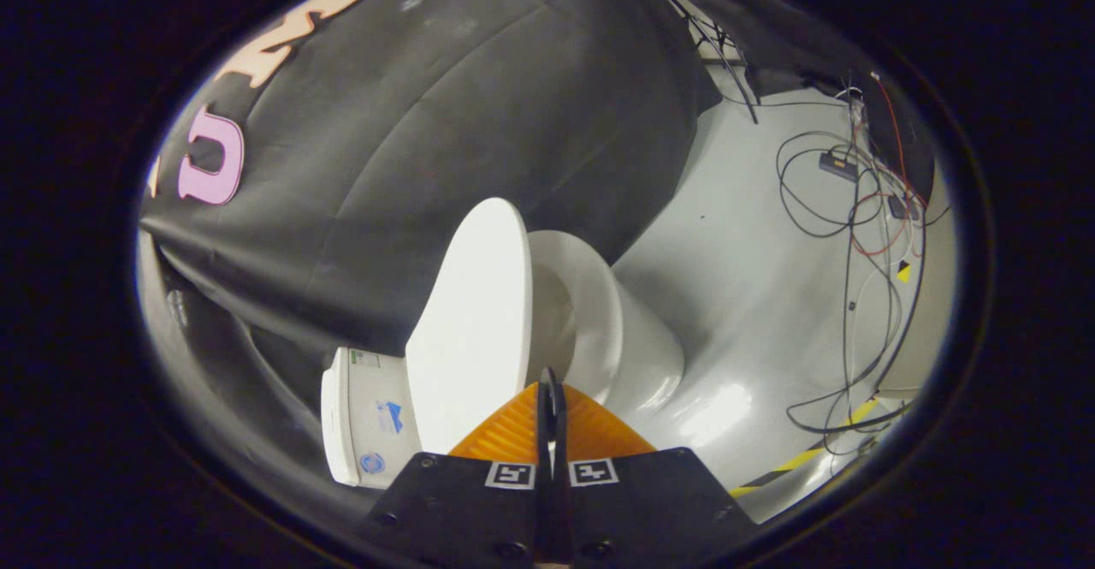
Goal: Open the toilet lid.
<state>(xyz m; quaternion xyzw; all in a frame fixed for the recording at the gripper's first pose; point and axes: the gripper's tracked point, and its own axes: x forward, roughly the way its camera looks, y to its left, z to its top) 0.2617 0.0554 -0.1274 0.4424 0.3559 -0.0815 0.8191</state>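
We judge the lifting done: the smooth white oval plastic toilet lid (470,321) stands raised beside the white ceramic bowl (590,312), just beyond our closed, empty claw (550,391); next we withdraw.

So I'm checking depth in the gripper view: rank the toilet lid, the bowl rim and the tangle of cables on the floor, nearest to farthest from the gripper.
The gripper has its fingers closed together, holding nothing.
1. Toilet lid: raised, just ahead of the fingertips, slightly left.
2. Bowl rim: just beyond the lid, to the right.
3. Cables: far off on the floor, well to the right.
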